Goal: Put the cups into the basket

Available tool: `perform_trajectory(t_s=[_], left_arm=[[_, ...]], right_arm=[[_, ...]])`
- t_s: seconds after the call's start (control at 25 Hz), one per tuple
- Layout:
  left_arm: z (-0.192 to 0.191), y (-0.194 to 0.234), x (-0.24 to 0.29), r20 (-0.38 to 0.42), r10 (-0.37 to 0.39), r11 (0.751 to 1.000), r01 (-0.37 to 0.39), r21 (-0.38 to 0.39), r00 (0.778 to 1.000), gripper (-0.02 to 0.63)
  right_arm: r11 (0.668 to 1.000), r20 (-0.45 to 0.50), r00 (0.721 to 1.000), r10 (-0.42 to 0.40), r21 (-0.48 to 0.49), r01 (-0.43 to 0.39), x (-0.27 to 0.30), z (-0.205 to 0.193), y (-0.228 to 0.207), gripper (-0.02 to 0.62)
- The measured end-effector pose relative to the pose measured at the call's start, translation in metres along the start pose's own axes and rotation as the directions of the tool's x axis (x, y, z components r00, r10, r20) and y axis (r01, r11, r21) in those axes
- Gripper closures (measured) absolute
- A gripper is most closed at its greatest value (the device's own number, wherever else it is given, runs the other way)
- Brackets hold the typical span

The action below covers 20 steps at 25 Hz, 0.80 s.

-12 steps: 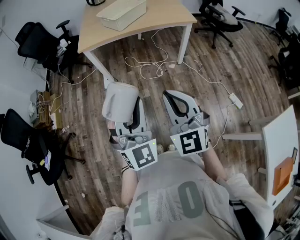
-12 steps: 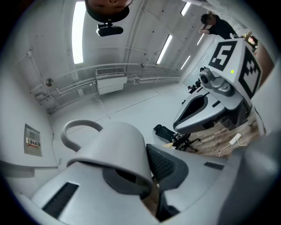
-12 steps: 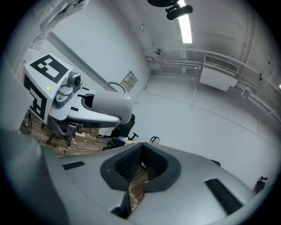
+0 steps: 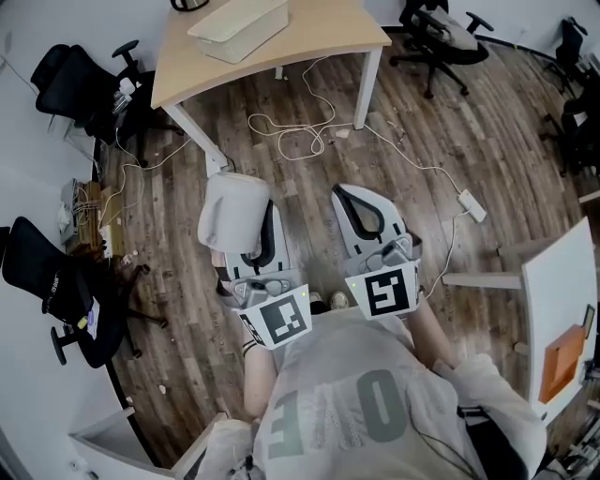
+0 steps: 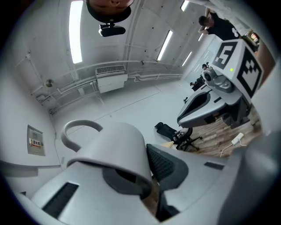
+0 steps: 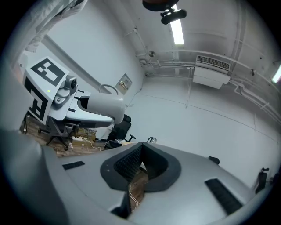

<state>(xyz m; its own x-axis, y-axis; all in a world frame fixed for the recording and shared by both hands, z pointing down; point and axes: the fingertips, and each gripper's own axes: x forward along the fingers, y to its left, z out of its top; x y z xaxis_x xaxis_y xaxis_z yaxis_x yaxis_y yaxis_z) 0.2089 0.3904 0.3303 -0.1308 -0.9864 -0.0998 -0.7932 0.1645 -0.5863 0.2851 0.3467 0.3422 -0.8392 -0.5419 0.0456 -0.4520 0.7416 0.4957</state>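
Cup is clamped by its wall in left claw, held short of desk; right claw is closed. Basket is set on desk.

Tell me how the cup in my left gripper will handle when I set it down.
The cup looks rigid and smooth-walled, so it may slip, pinched only at the rim by the left gripper. Its side handle would likely stop it rolling if laid down.
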Motion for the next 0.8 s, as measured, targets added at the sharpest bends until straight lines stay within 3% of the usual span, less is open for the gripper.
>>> perform_trajectory(t_s=[0.16, 0.28, 0.4, 0.8], left_arm=[[0.001, -0.001, 0.002, 0.001, 0.020, 1.000, -0.020, 0.011, 1.000, 0.558], [-0.005, 0.007, 0.002, -0.049, 0.034, 0.999, -0.033, 0.016, 0.998, 0.558], [-0.016, 0.014, 0.014, -0.065, 0.049, 0.999, -0.049, -0.005, 0.997, 0.558], [-0.046, 0.056, 0.102, 0.015, 0.082, 0.996, -0.081, -0.023, 0.997, 0.558]], right_arm=[[0.999, 0.002, 1.000, -0.007, 0.041, 0.006, 0.000, -0.015, -0.010, 0.597], [0.999, -0.024, 1.000, 0.006, 0.050, -0.005, -0.004, -0.020, -0.010, 0.597], [1.000, -0.030, 1.000, -0.009, 0.018, 0.009, 0.001, -0.027, -0.017, 0.597], [0.998, -0.055, 0.998, -0.036, -0.059, 0.033, 0.077, -0.042, -0.040, 0.597]])
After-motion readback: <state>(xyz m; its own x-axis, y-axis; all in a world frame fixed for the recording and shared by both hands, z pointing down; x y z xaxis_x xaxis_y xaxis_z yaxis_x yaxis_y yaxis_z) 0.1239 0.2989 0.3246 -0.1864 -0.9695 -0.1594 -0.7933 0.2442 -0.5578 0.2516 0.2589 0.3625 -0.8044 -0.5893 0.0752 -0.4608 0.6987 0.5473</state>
